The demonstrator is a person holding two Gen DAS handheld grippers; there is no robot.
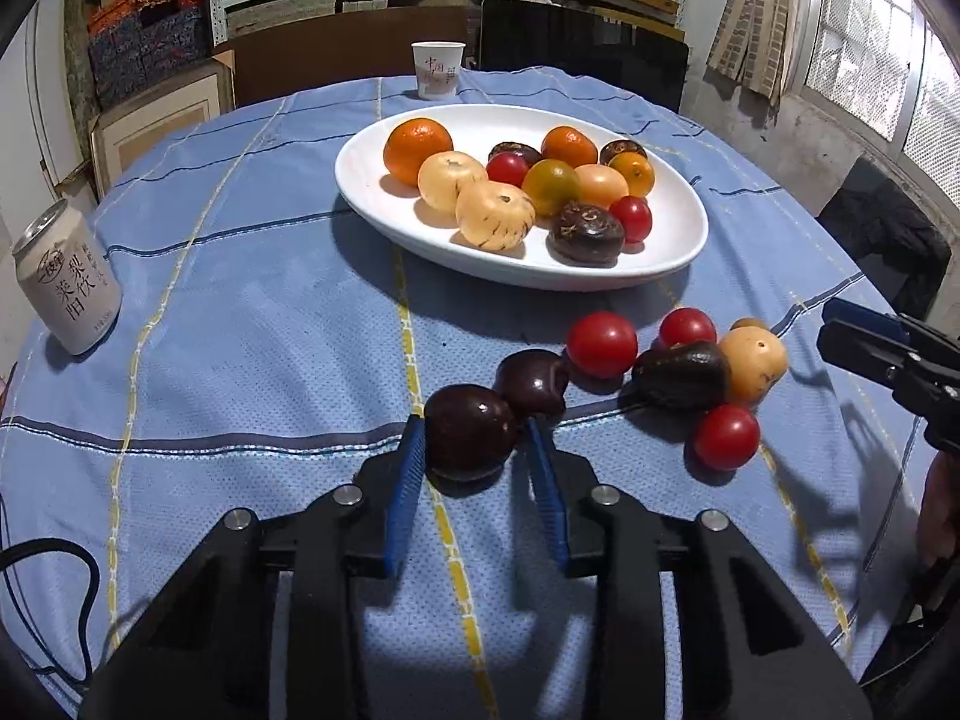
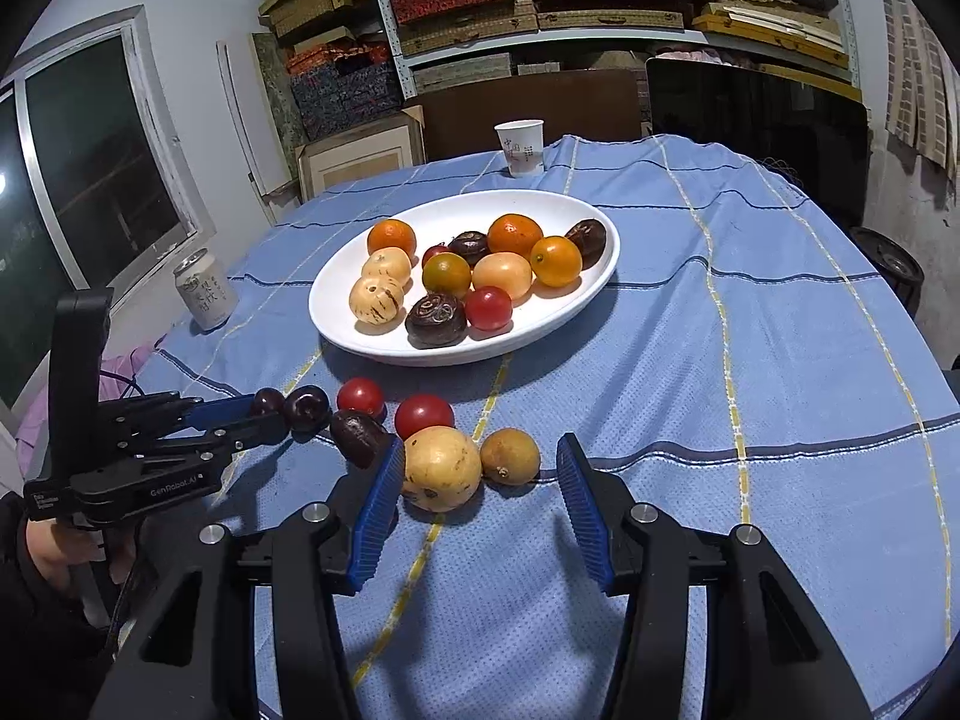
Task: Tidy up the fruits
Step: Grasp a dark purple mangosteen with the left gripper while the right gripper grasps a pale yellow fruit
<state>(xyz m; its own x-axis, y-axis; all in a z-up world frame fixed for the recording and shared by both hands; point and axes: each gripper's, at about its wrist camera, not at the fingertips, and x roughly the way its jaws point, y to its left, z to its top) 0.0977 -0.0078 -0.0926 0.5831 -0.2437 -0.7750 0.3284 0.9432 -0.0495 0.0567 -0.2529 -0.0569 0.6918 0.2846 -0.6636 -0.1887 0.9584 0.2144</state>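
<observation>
On the blue checked tablecloth my left gripper (image 1: 474, 423) is shut on a dark red plum (image 1: 468, 438), one blue pad on each side of it. A second dark plum (image 1: 533, 383) lies just behind it. Farther right lie three cherry tomatoes (image 1: 602, 343), a dark wrinkled fruit (image 1: 681, 375) and a yellow fruit (image 1: 753, 363). My right gripper (image 2: 480, 444) stands open around that yellow fruit (image 2: 441, 468) and a small brownish fruit (image 2: 510, 456); its left pad touches the yellow one. The white oval plate (image 2: 480, 210) behind holds several oranges, pale fruits, tomatoes and dark fruits. The left gripper (image 2: 264, 411) shows at the left.
A drink can (image 1: 69, 282) stands near the table's left edge and a paper cup (image 1: 438, 69) at the far edge. A black cable (image 1: 60, 570) loops at the near left. A dark chair back (image 1: 582, 54) and packed shelves stand behind the table.
</observation>
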